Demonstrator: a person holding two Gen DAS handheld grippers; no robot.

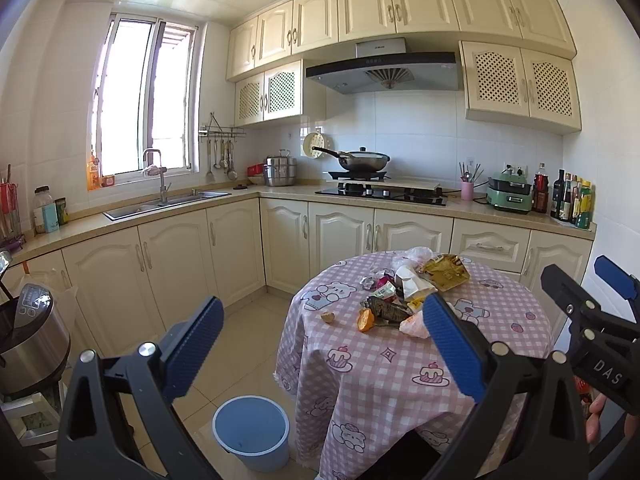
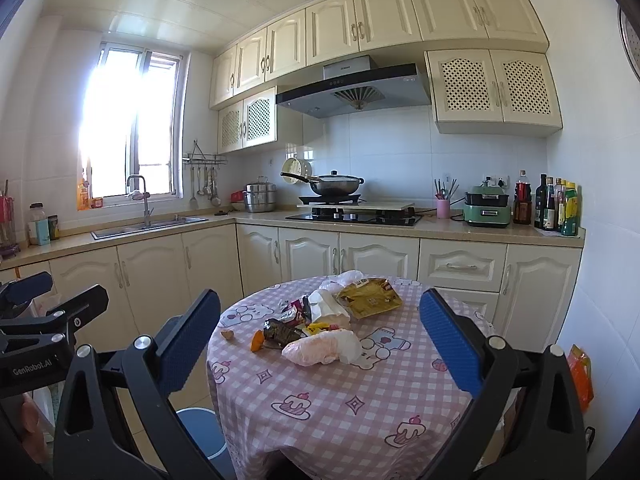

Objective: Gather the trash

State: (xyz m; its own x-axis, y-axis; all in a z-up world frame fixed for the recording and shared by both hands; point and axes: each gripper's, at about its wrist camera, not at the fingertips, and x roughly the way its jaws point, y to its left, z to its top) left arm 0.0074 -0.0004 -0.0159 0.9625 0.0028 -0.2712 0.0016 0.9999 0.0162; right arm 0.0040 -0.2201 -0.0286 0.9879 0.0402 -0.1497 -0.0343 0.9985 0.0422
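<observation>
Trash [image 2: 320, 320] sits heaped near the middle of the round table [image 2: 340, 412], on its pink checked cloth: a yellow wrapper [image 2: 370, 298] at the back, a pale plastic bag [image 2: 320, 346] at the front, an orange peel [image 1: 365, 320] and a small scrap [image 1: 328, 317] lying apart on the side toward the bin. I hold both tongs back from the table; the left gripper [image 1: 320, 344] and the right gripper [image 2: 320, 340] both stand spread wide with nothing between their pads. The blue bin [image 1: 251, 432] waits on the floor just beside the table, partly tucked under the hanging cloth. My worry is the cloth: if I pinch a thin wrapper too low, I could catch fabric and drag the whole pile. The bag looks limp and may slip or spill. A drop aimed from the table edge could also miss the bin.
</observation>
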